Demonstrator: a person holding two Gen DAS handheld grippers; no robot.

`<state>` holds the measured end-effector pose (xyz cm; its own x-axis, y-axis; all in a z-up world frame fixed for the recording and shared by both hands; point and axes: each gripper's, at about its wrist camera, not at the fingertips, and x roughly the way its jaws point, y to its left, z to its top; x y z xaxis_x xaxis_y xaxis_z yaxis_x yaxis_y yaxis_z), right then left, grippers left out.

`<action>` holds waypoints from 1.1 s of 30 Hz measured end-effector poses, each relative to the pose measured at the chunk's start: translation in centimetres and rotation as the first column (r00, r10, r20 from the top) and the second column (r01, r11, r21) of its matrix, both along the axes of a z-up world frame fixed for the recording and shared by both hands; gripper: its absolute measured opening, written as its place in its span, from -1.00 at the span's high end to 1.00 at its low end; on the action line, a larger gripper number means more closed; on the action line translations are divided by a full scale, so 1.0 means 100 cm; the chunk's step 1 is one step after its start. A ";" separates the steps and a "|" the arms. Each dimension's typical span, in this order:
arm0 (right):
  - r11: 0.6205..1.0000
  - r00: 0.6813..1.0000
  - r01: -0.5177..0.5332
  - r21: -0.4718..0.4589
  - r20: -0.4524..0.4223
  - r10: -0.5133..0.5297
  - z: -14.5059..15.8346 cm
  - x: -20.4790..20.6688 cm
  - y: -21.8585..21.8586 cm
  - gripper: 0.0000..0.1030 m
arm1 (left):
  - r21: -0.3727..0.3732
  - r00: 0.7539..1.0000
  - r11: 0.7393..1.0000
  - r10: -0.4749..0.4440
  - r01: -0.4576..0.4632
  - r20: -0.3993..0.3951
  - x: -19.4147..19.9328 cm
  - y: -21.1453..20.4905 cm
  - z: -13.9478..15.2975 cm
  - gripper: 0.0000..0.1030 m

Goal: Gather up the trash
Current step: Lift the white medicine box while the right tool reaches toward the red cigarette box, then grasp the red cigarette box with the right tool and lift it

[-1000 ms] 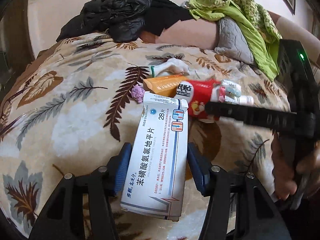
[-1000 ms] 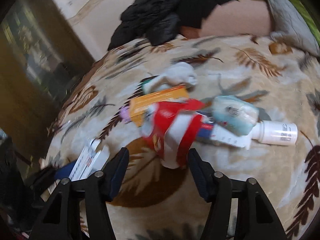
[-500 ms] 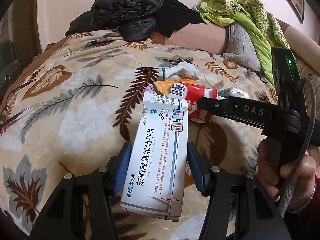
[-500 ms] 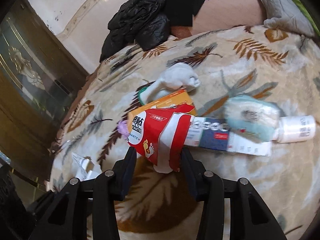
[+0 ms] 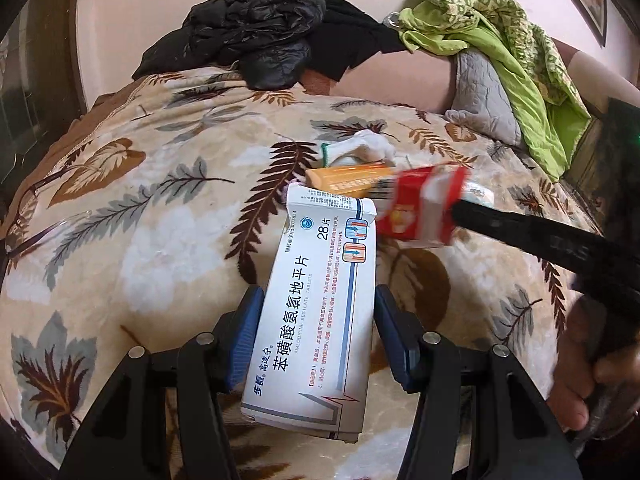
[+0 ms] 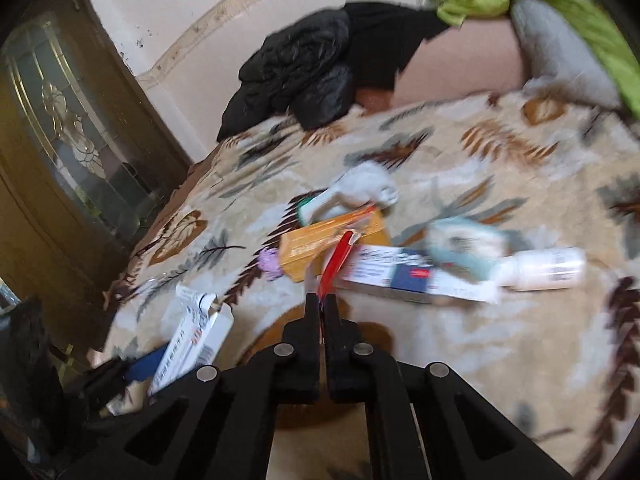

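Trash is seen scattered on a leaf-patterned blanket [image 5: 132, 216] in the left wrist view. A white medicine box [image 5: 320, 304] is clamped lengthwise between the blue pads of the left gripper [image 5: 316, 328], its far end tilted up over the blanket. Beyond it lie an orange box [image 5: 344, 178] and a white crumpled wrapper [image 5: 368, 146]. A red and white packet [image 5: 420, 208] is held at the tip of the right gripper [image 5: 456, 210], which reaches in from the right; a hand [image 5: 580, 376] is seen on its handle. Black clothing [image 5: 256, 44] and green fabric [image 5: 500, 36] are piled at the back.

From the right wrist view, blurred, the jaws are seen closed tight on the thin edge of the red packet [image 6: 338, 264]. Behind it lie the orange box [image 6: 320, 246], a white and blue carton [image 6: 408, 276], a pale teal packet [image 6: 464, 248] and a white bottle [image 6: 548, 268] on its side. The white box [image 6: 192, 340] is seen at lower left.
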<state>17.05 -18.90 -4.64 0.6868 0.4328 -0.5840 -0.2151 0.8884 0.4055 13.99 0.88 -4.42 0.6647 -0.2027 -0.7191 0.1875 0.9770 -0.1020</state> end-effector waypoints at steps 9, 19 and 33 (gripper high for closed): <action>0.970 0.995 -0.055 -0.238 0.065 0.072 0.008 -0.042 -0.002 0.95 | -0.021 1.000 1.000 0.002 -0.002 0.008 0.004 -0.006 0.004 -0.07; 0.986 1.000 0.023 -0.164 0.012 -0.022 0.002 -0.038 -0.034 0.33 | 0.003 1.000 1.000 -0.006 0.006 0.010 0.000 -0.012 0.003 -0.07; 0.991 0.999 0.034 -0.130 0.009 -0.033 0.007 -0.042 -0.037 0.26 | 0.015 0.999 0.999 -0.034 0.033 0.026 -0.001 -0.017 0.003 -0.07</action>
<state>12.85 -22.64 -3.98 0.7036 0.3307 -0.6290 -0.1871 0.9401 0.2850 13.89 -0.78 -4.11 0.6761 -0.2151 -0.7047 0.2226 0.9714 -0.0830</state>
